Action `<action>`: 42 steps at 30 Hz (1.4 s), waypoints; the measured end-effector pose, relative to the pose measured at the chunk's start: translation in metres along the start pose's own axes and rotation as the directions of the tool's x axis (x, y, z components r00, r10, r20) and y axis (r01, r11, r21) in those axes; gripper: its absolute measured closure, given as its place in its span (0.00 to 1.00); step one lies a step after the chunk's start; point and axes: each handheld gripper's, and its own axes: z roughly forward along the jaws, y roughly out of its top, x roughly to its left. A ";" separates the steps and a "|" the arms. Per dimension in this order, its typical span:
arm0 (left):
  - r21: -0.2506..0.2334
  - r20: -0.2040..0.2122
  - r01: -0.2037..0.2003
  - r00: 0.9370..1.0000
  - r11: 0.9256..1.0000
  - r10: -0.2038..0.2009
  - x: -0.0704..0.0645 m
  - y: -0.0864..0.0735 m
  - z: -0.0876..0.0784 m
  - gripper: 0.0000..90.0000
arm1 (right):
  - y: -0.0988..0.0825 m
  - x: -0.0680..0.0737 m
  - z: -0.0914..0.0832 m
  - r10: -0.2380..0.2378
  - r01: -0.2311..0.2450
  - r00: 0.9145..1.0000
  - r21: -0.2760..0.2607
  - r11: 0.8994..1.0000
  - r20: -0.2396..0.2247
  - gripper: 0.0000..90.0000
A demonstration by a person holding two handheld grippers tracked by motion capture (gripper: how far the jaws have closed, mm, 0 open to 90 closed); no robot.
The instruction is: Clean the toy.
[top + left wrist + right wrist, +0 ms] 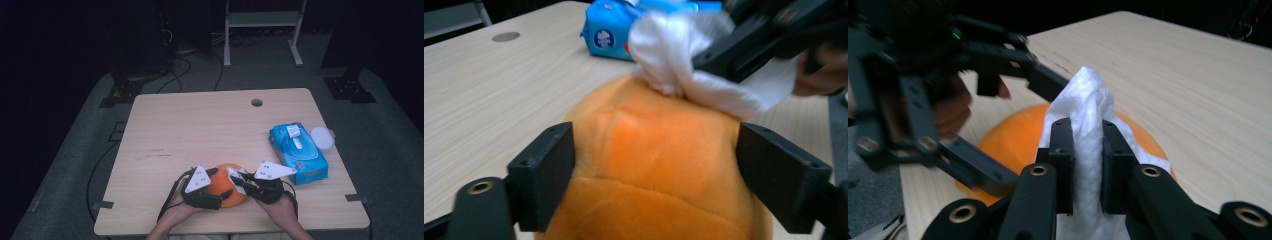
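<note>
My left gripper (656,165) is spread wide around the orange plush ball (659,170), one black jaw pressed on each flank, so the ball sits gripped between them in the lower middle of the left gripper view. In the high view the same ball (226,186) lies near the bottom edge of the table (200,125), between my two hands.

My right gripper (1087,150) has its jaws pressed together on a bunched white tissue (1088,130), which stands up between them in the centre of the right gripper view. The tissue's crumpled end (684,55) touches the top of the ball, seen at the upper middle of the left gripper view.

Further out, at the right of the high view, a blue pack of wipes (299,152) lies on the table with its flap lifted and a white sheet showing at the opening. A round white lid (322,137) lies just beside it, at the table's right edge.
</note>
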 end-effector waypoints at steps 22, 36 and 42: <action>-0.018 0.012 0.111 0.994 0.994 -0.110 0.008 -0.003 -0.002 0.14 | -0.003 -0.017 -0.008 0.034 -0.034 0.997 -0.007 0.999 0.062 0.87; 0.046 0.050 -0.024 0.999 0.999 0.022 -0.015 -0.006 0.014 0.25 | 0.011 0.017 0.000 -0.154 0.152 0.987 0.037 0.988 0.049 0.87; 0.038 0.055 0.120 0.991 0.992 -0.122 -0.003 -0.010 0.019 0.13 | 0.007 -0.010 -0.013 -0.074 0.070 0.991 0.033 0.997 0.116 0.87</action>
